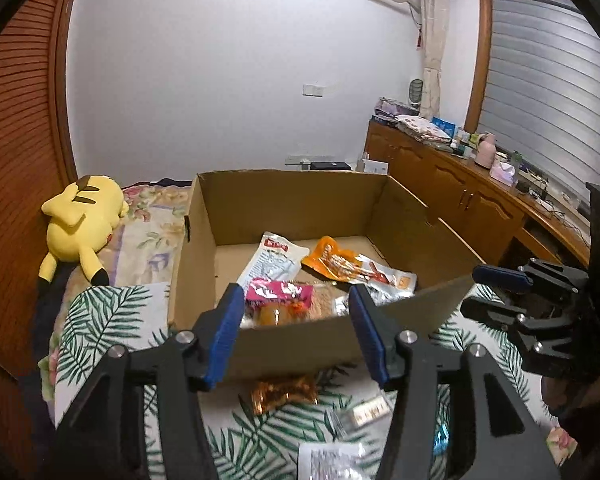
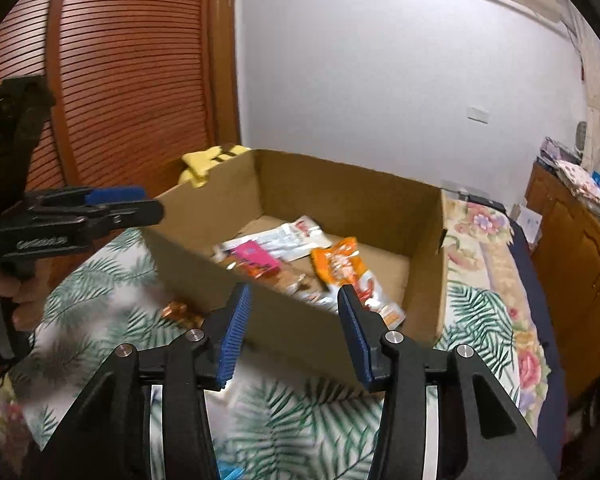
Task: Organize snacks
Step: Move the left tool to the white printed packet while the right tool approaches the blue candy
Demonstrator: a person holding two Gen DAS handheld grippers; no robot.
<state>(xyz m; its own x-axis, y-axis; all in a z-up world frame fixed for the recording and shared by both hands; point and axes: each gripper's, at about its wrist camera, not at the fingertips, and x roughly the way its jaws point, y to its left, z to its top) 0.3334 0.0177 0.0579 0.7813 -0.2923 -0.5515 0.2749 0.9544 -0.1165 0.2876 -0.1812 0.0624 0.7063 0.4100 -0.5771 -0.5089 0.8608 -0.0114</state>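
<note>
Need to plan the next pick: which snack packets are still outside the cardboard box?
The crinkly gold-orange packet on the leaf-print sheet, just before the box's near wall, plus pale packets nearer the camera. The pink, orange and white ones lie inside.

The cardboard box [image 1: 283, 204] stands open-topped on the leaf-print bedspread [image 1: 99, 320], its near wall rising between both grippers and the snack packets on its floor, so the way in is over the rim. The far right part of the box floor [image 2: 396, 268] lies bare. In front of the box, a gold-wrapped snack [image 1: 283, 394] and clear packets [image 1: 364, 412] clutter the spread, and a yellow plush toy [image 1: 79, 228] lies to the box's left.
</note>
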